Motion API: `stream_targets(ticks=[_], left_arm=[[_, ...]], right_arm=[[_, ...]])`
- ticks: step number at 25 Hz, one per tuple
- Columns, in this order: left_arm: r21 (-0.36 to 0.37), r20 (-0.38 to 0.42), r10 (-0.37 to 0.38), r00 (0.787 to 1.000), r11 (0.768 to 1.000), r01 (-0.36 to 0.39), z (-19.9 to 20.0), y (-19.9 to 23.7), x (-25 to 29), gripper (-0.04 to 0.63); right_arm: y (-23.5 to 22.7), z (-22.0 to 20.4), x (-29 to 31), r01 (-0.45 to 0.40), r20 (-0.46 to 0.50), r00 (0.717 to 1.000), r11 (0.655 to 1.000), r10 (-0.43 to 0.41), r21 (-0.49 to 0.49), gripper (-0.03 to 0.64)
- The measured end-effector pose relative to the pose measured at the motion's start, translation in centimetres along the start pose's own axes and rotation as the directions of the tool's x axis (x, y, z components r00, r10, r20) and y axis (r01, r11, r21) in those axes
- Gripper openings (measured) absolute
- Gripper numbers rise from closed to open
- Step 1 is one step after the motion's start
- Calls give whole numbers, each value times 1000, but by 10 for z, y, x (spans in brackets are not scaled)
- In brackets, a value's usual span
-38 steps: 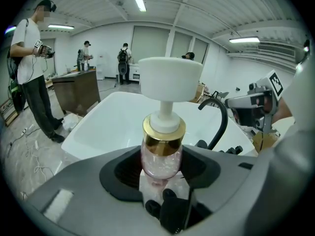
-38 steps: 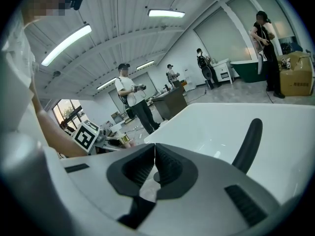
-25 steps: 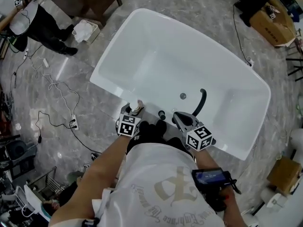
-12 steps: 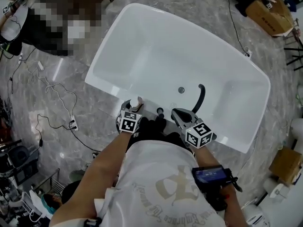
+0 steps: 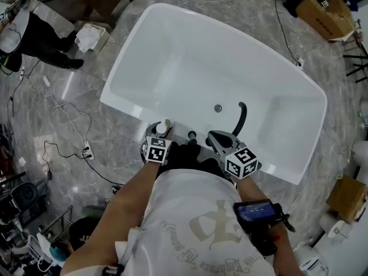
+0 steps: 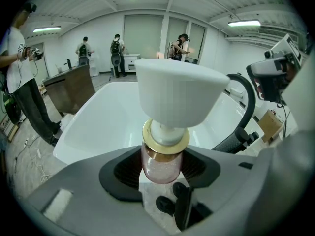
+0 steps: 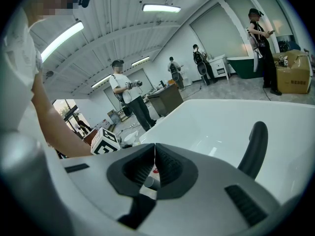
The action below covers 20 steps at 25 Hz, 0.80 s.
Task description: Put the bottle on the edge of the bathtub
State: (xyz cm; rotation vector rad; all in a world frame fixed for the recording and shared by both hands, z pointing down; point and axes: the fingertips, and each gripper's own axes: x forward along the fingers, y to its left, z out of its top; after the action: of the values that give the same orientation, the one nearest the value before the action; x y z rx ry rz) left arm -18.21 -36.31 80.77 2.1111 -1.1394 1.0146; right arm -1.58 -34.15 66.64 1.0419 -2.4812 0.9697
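A small bottle (image 6: pixel 161 162) with a pink glittery body, a gold collar and a wide white cap (image 6: pixel 177 93) stands upright between the jaws of my left gripper (image 6: pixel 161 167), which is shut on its body. In the head view the bottle (image 5: pixel 164 127) is at the near rim of the white bathtub (image 5: pixel 129 107), held by the left gripper (image 5: pixel 160 132); whether its base touches the rim I cannot tell. My right gripper (image 5: pixel 214 137) hovers over the same rim to the right. Its jaws (image 7: pixel 155 154) meet at the tips with nothing gripped.
A curved black faucet (image 5: pixel 240 116) and a black knob (image 5: pixel 192 135) stand on the near rim between the grippers. Cables (image 5: pixel 63 117) lie on the marble floor to the left. A person (image 5: pixel 34 36) stands far left, and cardboard boxes (image 5: pixel 325 13) sit at the top right.
The left gripper has sunk a little toward the tub rim with the bottle in it. The right gripper has kept still.
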Motion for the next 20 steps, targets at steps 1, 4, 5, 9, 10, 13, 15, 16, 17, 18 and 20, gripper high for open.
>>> stream_targets(ticks=[1,4,5,9,10,13,15,16,17,18,20], left_arm=[[-2,-5,2,1000,1000,-2,-1,0,-1,219],[-9,-17,3,1000,1000,-3,-5,-3,-1,221],[-10,-19,3,1000,1000,-3,-7,-4,-2,221],[-25,-22,11,1000,1000,-11,-9,-4,-3,221],[-26,-22,10,1000,1000,-11,-8,-4,-2,221],[-20,-28,0,1000,1000,-1,-6,-6,0,223],[-20,-30,-6,1000,1000,5,-5,-7,1,225],[-20,-33,-8,999,1000,7,-5,-6,1,226],[-20,-39,-10,999,1000,9,-7,-6,2,227],[-21,-46,-9,999,1000,8,-9,-5,2,236],[-24,-54,-5,999,1000,4,-13,-3,3,256]], right_arm=[[0,0,0,-2,-1,1000,1000,2,-1,6],[2,-2,2,-8,-3,1000,1000,8,-4,6],[3,-2,2,-11,-3,1000,1000,11,-5,6],[4,-3,2,-19,-8,1000,1000,19,-12,6],[4,-3,2,-20,-10,1000,1000,20,-12,6],[4,-4,2,-18,-16,1000,1000,18,-11,6],[4,-5,1,-16,-18,1000,1000,16,-11,6],[4,-5,1,-15,-19,1000,1000,15,-11,6],[5,-6,1,-14,-19,1000,1000,14,-12,6],[5,-6,1,-14,-19,1000,1000,14,-12,6],[5,-7,1,-14,-17,1000,1000,13,-12,6]])
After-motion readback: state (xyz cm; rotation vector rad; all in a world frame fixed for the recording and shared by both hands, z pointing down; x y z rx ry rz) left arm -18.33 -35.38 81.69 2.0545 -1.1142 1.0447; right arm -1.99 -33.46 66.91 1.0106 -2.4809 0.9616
